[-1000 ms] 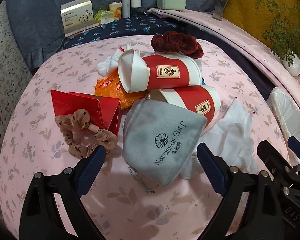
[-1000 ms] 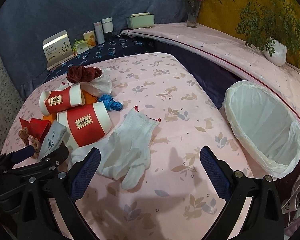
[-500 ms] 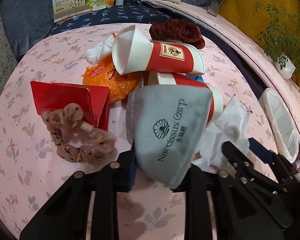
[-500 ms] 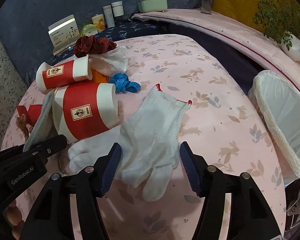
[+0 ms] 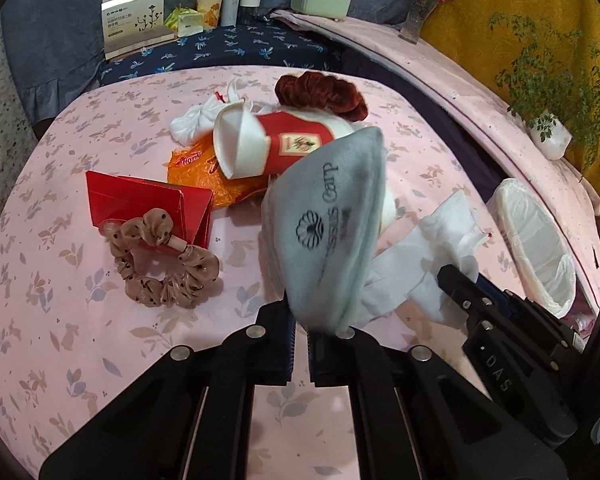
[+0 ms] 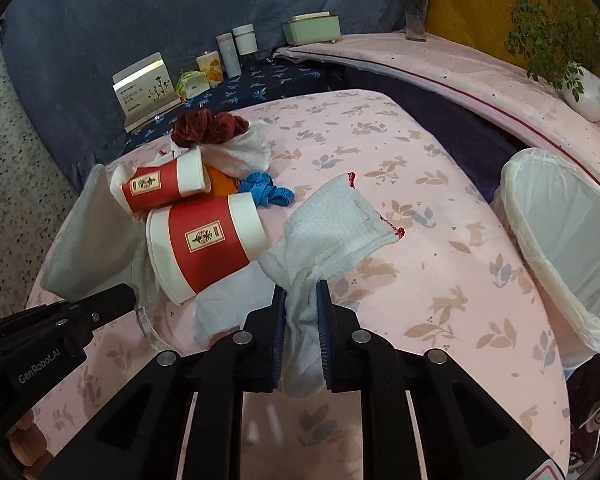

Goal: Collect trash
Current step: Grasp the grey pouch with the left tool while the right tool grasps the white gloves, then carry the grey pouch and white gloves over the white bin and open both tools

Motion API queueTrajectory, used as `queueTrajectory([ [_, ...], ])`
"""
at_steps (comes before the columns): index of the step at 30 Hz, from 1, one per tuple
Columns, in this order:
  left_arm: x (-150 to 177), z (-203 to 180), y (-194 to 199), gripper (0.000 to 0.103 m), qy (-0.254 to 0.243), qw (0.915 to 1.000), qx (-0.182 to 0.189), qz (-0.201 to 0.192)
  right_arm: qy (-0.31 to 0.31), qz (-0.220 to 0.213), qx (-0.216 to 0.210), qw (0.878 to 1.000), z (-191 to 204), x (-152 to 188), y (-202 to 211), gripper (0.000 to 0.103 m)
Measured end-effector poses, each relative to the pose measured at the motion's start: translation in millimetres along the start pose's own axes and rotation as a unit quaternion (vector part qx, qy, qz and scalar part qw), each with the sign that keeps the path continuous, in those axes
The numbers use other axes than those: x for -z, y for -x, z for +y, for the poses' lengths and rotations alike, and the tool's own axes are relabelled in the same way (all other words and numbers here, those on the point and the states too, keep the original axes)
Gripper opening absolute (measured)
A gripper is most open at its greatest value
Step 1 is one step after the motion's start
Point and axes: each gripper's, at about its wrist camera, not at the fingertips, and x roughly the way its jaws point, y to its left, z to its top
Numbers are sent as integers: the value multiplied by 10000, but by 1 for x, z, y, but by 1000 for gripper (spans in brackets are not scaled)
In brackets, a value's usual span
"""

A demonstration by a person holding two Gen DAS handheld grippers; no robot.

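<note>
Your left gripper [image 5: 299, 330] has just been closing, and its jaws are now pinched together on the lower edge of the grey drawstring pouch [image 5: 332, 224] (printed with a shell logo and dark lettering). The pouch hangs lifted and blurred above the pink floral tablecloth [image 5: 80, 140], covering part of the pile behind it.

Your right gripper [image 6: 301, 318] has likewise been closing; its blue pads are clamped on the bunched finger end of the white knit glove [image 6: 336, 224]. The glove's red-trimmed cuff points away from you, raised a little off the cloth.

The rest of the pile sits to the left of the glove:
- two red-and-white paper cups on their sides, the larger paper cup [image 6: 206, 248] nearer you, the smaller paper cup [image 6: 162, 184] just behind and touching it
- an orange snack wrapper [image 5: 204, 176] under the smaller cup
- a blue cord [image 6: 266, 192] bunched behind the larger cup
- a dark red scrunchie [image 6: 208, 126] on crumpled white plastic at the far side
- a red folded card box [image 5: 144, 204] with a tan dotted scrunchie [image 5: 160, 264] leaning on its near edge

The white-lined waste bin [image 6: 560, 240] stands at the table's right edge, mouth tilted towards you, well apart from both held items.
</note>
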Motion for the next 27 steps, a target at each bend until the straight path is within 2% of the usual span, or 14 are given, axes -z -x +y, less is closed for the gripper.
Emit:
queueTrajectory([
  [7,-2,-23,25,4,-143,9994,177,-245,-208,-489,129,9985,-32,-9,44,14],
  [12,-4,-54,33,2,-393,9980,330,-379,-417,-749,321,9958,-61,-13,66,14],
  [19,-9,-96,36,1,-677,9943,660,-496,-718,-922,588,9914,-102,-9,86,14],
  [27,-20,-154,24,1,-1037,9884,1015,-438,-1027,-1029,976,9846,-154,-7,95,14],
])
